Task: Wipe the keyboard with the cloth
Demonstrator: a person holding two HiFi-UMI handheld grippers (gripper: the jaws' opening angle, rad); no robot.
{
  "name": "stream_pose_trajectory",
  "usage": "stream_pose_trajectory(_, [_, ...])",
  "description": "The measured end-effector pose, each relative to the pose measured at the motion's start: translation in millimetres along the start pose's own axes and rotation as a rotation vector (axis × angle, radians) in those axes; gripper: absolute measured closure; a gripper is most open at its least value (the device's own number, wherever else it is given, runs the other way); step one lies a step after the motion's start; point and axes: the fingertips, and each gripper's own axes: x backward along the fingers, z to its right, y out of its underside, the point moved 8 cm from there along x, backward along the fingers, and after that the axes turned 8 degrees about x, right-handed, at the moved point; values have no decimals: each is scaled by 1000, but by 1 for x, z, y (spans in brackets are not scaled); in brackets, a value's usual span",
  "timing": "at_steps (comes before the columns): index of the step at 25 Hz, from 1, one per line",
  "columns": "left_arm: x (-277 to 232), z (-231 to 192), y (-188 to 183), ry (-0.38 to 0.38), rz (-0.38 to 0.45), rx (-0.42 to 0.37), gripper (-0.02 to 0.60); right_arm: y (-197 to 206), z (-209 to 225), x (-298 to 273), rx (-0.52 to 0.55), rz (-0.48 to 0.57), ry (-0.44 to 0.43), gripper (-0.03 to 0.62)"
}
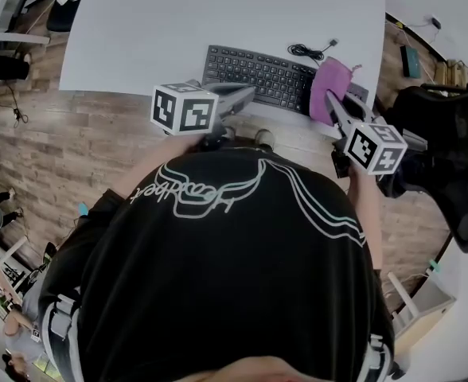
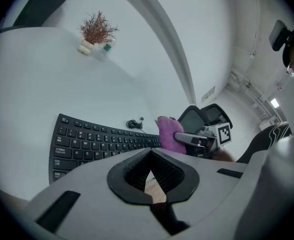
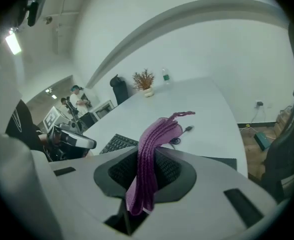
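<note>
One black keyboard (image 1: 258,76) lies along the near edge of the white counter (image 1: 218,14), angled, its right end farther toward the near right. Purple cloth (image 1: 330,82) is over that right end in the head view; whether it touches the keys cannot be told. Right claw (image 1: 330,99) is clamped tight on the cloth: in the right gripper view the folded fabric (image 3: 152,139) passes straight between the closed pads of that claw (image 3: 146,160), one end hanging below, the other standing up past the tips with a thin loop at its far end. Left claw (image 1: 250,92) sits just off the keyboard's near side, about mid-length; its own view shows the pads of this claw (image 2: 149,156) drawn together at the tips with nothing held, the keyboard (image 2: 97,141) beyond them and the cloth (image 2: 168,134) to the right. Coiled black cable (image 1: 307,52) lies on the counter just beyond the keyboard's right half. Small potted plant (image 2: 97,29) stands at the far side of the counter. Black office chair (image 1: 449,150) on the right, over wood-plank floor (image 1: 75,142).
</note>
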Motion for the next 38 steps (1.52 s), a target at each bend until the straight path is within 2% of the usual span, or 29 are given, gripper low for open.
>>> stream_pose_trajectory(7, [22,-12,4,-34,42,29,577,-8,-44,-46,0,-4,-164,533])
stream_pose_trajectory(13, [30,-16,10,-60,63,55,577,-5,-54,-77,-25,-19,-219,533])
stream_pose_trajectory(17, [32,-18,12,-72,71,66,577,3,-52,-93,-17,-46,-212,533])
stream_pose_trajectory(24, [31,-19,13,-75,69,74,577,20,-37,-101,-21,-82,-151,533])
stream_pose_trajectory(38, [-1,-5,8,-31,15,36,577,45,3,-62,-32,-112,-35,533])
